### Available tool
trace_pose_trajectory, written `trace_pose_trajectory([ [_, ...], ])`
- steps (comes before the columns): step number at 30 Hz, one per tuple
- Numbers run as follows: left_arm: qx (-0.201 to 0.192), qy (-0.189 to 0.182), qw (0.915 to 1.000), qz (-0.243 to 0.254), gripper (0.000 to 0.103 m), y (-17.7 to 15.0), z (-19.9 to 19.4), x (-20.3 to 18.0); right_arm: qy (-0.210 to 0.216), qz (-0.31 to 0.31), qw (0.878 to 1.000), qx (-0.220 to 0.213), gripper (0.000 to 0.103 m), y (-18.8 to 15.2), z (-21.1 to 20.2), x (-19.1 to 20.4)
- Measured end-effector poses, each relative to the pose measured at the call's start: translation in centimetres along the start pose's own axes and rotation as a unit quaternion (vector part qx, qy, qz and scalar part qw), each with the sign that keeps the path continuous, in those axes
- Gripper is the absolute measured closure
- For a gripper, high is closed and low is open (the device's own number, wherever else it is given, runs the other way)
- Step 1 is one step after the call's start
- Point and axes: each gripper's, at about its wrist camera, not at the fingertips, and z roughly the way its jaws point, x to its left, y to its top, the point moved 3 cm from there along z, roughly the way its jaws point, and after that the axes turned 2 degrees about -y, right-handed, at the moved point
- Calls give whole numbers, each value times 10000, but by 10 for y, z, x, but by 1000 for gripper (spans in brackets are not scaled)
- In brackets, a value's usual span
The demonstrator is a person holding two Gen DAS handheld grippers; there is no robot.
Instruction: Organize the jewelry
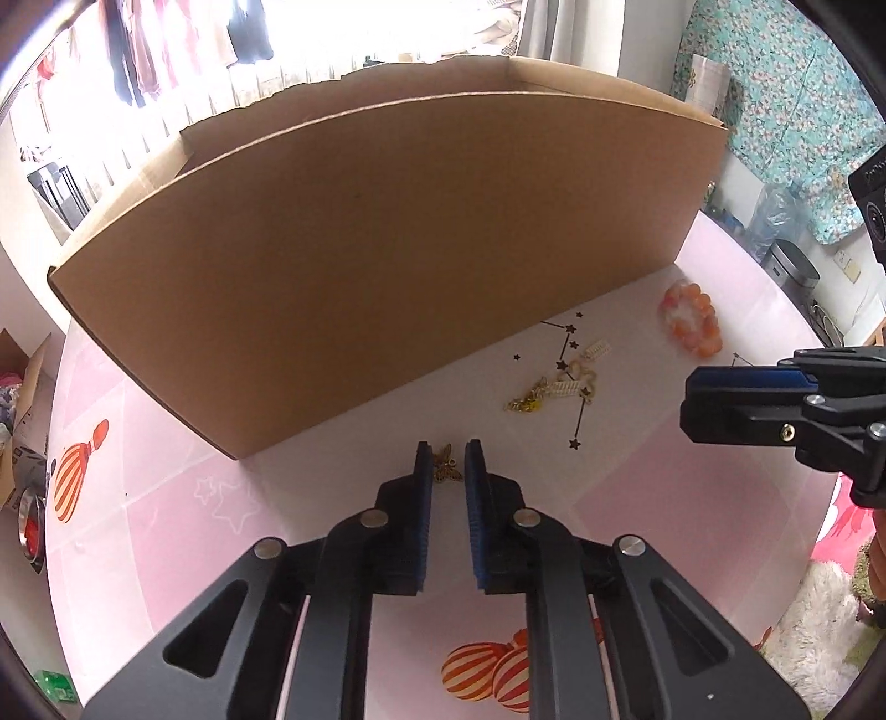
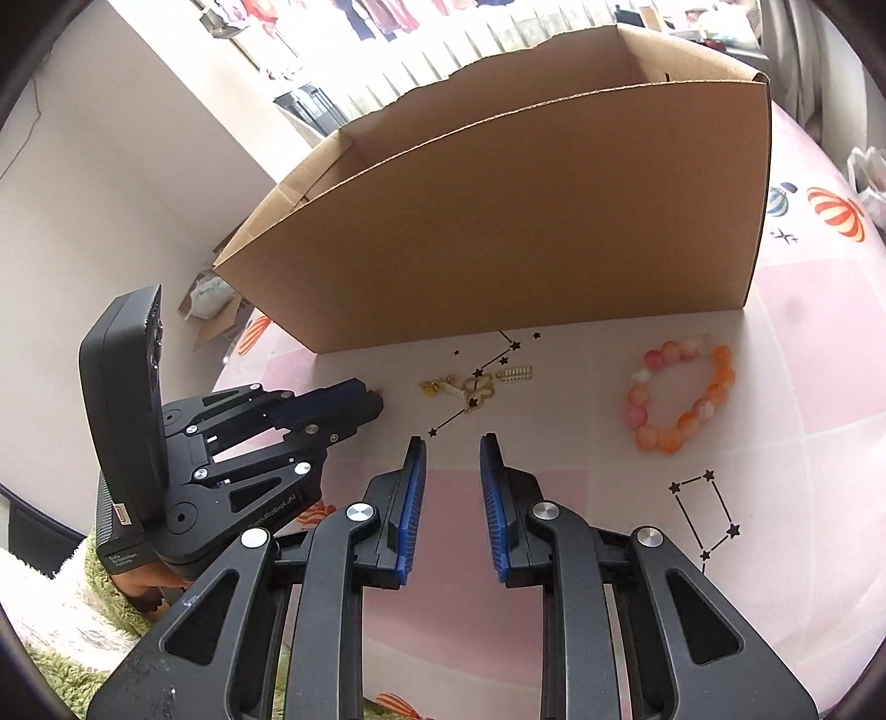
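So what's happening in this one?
A person with a gripper in each hand is sorting jewelry on a pink table beside a cardboard box. The left gripper has a small gold butterfly charm between its narrowed jaws. The right gripper is open and empty. A bead bracelet and gold pieces lie loose.

- A pink tablecloth (image 1: 166,498) covers the table, printed with striped orange balloons (image 1: 75,482), white stars and black constellation lines (image 2: 703,520).
- Clothes (image 1: 138,50) hang on a rail at the upper left of the left wrist view, in front of a bright window.
- A teal flowered cloth (image 1: 792,111) fills the upper right of that view.
- A metal canister (image 1: 789,271) stands at the right edge below the cloth.
- A small open carton (image 1: 22,399) sits at the far left edge.
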Motion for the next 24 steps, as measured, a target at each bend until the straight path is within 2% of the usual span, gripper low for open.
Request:
trace_pose_trajectory([
  [16, -37, -95, 9999, -123, 96, -7, -4, 2, -91, 96, 9999, -66, 81, -6, -8, -9],
  [24, 17, 10, 9994, -347, 96, -17, -12, 15, -446, -840, 9954, -125, 81, 6, 14, 15],
])
